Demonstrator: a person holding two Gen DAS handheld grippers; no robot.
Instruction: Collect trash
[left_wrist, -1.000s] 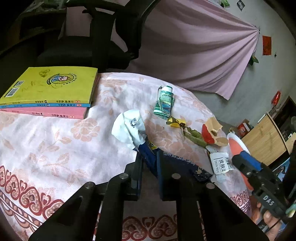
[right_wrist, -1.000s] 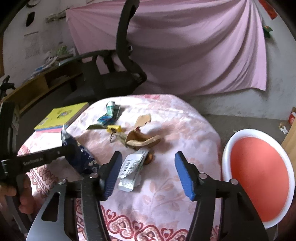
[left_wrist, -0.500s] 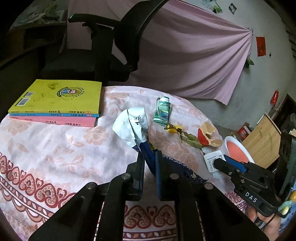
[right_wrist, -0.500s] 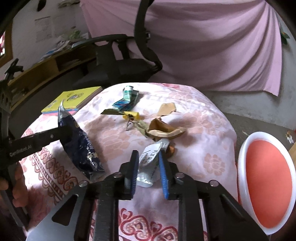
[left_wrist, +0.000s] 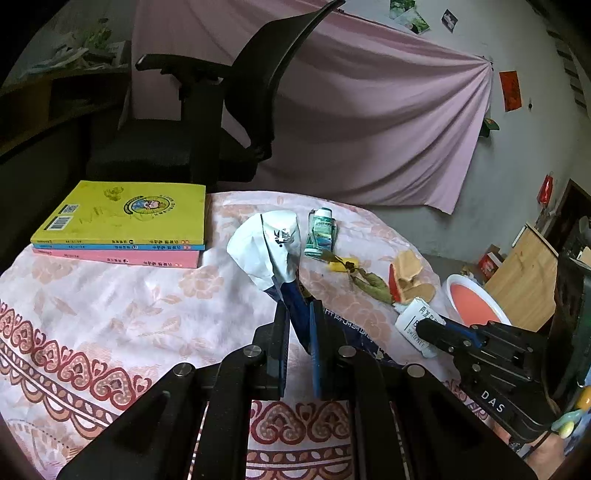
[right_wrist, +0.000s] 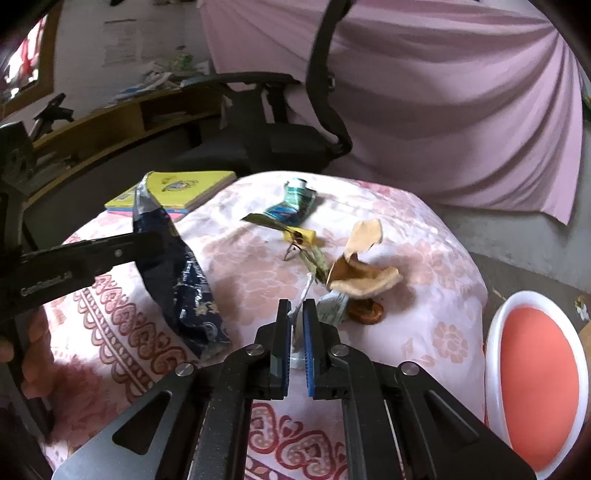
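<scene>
Pink cloth hangs on the far wall, and a black chair (left_wrist: 236, 122) stands behind a round bench (left_wrist: 110, 295) with a flowery cover. Two books (left_wrist: 125, 221) lie on the far left of the bench. The left gripper (left_wrist: 298, 339) has its jaws pressed on a dark blue snack bag (left_wrist: 295, 306), and the bag's white inside stands up above them. The right wrist view shows the bag hanging in the air over the left side of the bench, a bit higher than a moment ago. The big change is on the right. A second ago the right gripper (right_wrist: 294, 339) had its jaws spread wide around a white packet (right_wrist: 332, 304) with writing on it. Now the jaws have come together and pinch the near edge of that packet. The packet's far end touches a brown curled peel (right_wrist: 360, 273) near the right side of the bench. So two bits of trash are held now, one in each gripper. A squashed green tube (right_wrist: 295, 201), a yellow scrap (right_wrist: 304, 233) and some wilted leaves (left_wrist: 369, 286) are not yet picked up and lie in the middle of the bench. A white tub with a red inside (right_wrist: 535, 373) sits low on the right, past the bench edge. It may be where the trash goes, so I think the packet gets lifted and carried there next.
</scene>
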